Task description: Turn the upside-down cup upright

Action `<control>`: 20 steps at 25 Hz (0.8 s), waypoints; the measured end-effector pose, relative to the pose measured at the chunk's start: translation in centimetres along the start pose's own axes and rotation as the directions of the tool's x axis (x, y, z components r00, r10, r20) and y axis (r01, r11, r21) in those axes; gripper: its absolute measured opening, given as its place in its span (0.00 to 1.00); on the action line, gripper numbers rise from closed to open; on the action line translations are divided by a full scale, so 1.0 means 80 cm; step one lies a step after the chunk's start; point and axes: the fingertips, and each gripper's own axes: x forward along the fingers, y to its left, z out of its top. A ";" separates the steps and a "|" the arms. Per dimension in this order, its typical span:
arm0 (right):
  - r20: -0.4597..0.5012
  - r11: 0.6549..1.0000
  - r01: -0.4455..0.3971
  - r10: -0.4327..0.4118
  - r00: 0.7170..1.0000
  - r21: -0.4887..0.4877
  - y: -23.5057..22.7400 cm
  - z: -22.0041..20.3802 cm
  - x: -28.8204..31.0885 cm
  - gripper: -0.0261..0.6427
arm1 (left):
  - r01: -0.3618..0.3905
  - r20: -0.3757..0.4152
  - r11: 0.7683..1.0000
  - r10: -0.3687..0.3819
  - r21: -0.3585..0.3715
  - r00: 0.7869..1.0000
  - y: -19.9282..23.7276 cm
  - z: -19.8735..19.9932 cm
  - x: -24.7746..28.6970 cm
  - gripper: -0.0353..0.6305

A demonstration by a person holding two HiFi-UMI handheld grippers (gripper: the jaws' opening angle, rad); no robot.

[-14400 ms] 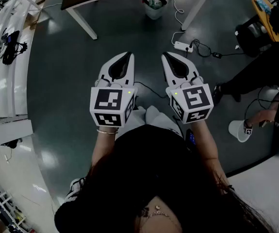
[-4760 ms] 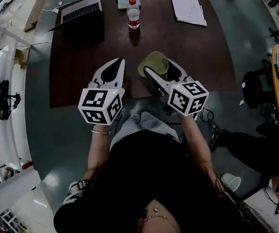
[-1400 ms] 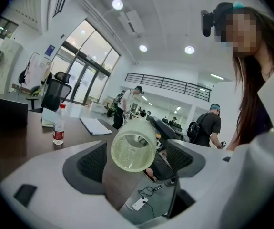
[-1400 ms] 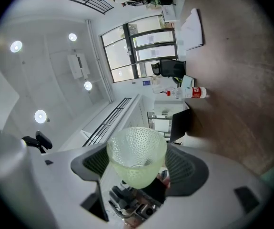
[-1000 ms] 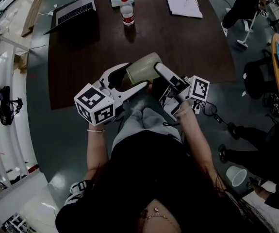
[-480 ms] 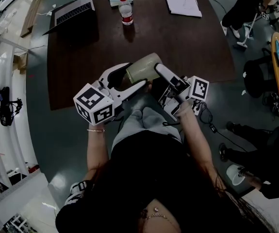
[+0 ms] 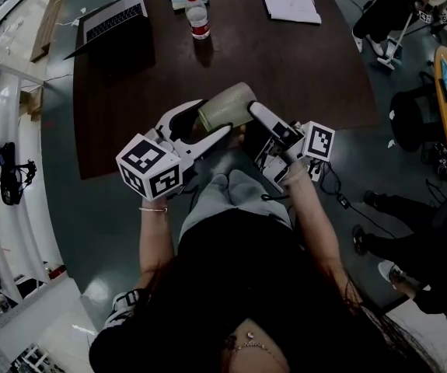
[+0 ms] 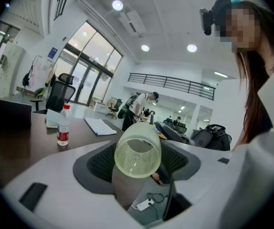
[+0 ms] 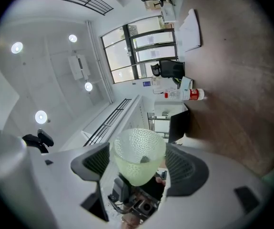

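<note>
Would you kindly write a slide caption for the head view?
Left gripper and right gripper hold a green cup sideways above the table.

1. We see the cup (image 7: 225, 106), a pale yellow-green, translucent tumbler with a dimpled wall.
2. It lies on its side in the air, over the near edge of the desk (image 7: 301, 76).
3. The left tool (image 7: 214, 116) and the right tool (image 7: 242, 119) both grip it.
</note>
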 end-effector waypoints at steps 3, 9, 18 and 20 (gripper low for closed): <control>0.025 0.999 0.031 -0.030 0.999 -0.008 -0.007 0.008 -0.006 0.59 | -0.017 -0.016 1.000 0.017 0.007 1.000 0.007 -0.001 0.000 0.50; 0.087 0.988 0.136 -0.130 0.988 -0.072 -0.022 0.029 -0.024 0.59 | -0.043 -0.067 0.999 0.045 0.029 0.997 0.016 -0.003 0.004 0.50; 0.177 0.944 0.290 -0.261 0.949 -0.158 -0.047 0.054 -0.053 0.59 | -0.103 -0.287 0.985 0.138 0.136 0.948 0.041 -0.044 0.016 0.50; 0.181 0.937 0.305 -0.274 0.945 -0.171 -0.049 0.055 -0.056 0.59 | -0.108 -0.315 0.985 0.146 0.137 0.938 0.042 -0.051 0.019 0.50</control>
